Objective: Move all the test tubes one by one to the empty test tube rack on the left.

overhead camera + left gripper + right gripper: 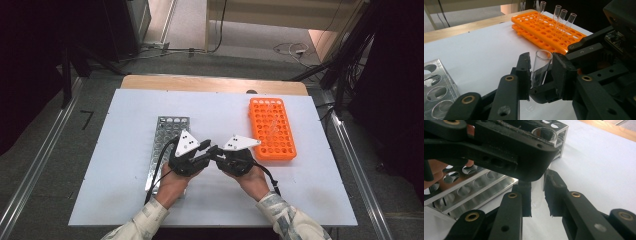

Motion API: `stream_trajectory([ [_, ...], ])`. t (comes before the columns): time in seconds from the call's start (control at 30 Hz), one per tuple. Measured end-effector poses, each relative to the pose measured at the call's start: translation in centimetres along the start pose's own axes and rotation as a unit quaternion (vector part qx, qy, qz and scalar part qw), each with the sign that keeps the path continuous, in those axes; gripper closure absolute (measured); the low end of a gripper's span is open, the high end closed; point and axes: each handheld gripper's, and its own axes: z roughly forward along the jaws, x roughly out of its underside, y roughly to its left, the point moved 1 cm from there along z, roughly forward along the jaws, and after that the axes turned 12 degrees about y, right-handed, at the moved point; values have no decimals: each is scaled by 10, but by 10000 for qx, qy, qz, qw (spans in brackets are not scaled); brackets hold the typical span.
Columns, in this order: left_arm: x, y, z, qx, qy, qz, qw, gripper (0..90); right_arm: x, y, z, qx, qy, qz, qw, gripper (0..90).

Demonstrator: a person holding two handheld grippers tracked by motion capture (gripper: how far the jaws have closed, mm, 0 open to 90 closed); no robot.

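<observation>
While both grippers meet over the white table sheet [125, 200], we are handing a clear glass test tube [541, 65] from one to the other. In the left gripper view the tube stands between the left gripper's [539, 72] own two pads, nearly upright with a slight lean, open rim up and rounded bottom below the jaws; those pads have closed in on its sides and seem to press it. The right gripper [537, 196], coming in from across, is clamped on the same tube lower down, its jaw tips crossing just under ours. So the tube's long axis runs up and down, square to both sets of jaws, and both hands are equally near. The tube is empty, see-through and thin-walled, with glints on its wall. Off the left gripper's near side lies the perforated silver metal rack [167, 145]; beyond its tips sits the orange plastic tube rack [272, 128] with several tubes standing in it.
</observation>
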Motion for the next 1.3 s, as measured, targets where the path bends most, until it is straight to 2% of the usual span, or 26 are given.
stream_trajectory([
  [0.2, 0, 1, 0, -53, -3, 15, 10000, 740, 0, -1, 0, -3, 14, 15, 10000, 735],
  [0.53, -1, 1, 0, -37, -16, -30, 10000, 756, 0, -1, -1, -32, 13, 45, 10000, 726],
  [0.7, -2, 3, -1, -27, -11, -80, 10000, 757, 1, -2, -1, -188, 48, 22, 9998, 592],
  [0.73, -2, 3, -1, -29, -13, -105, 9999, 757, 1, -3, -1, -191, 74, 35, 9998, 539],
  [0.77, -2, 4, -1, -10, -4, -124, 9999, 757, 1, -3, -1, -191, 74, 35, 9998, 539],
  [0.97, -6, 6, 0, -51, 29, -207, 9998, 757, 3, -8, -4, -161, 140, 159, 9996, 406],
  [1.3, -18, 14, -2, -94, -131, -362, 9992, 757, 11, -17, -15, 2, 93, 268, 9996, 339],
])
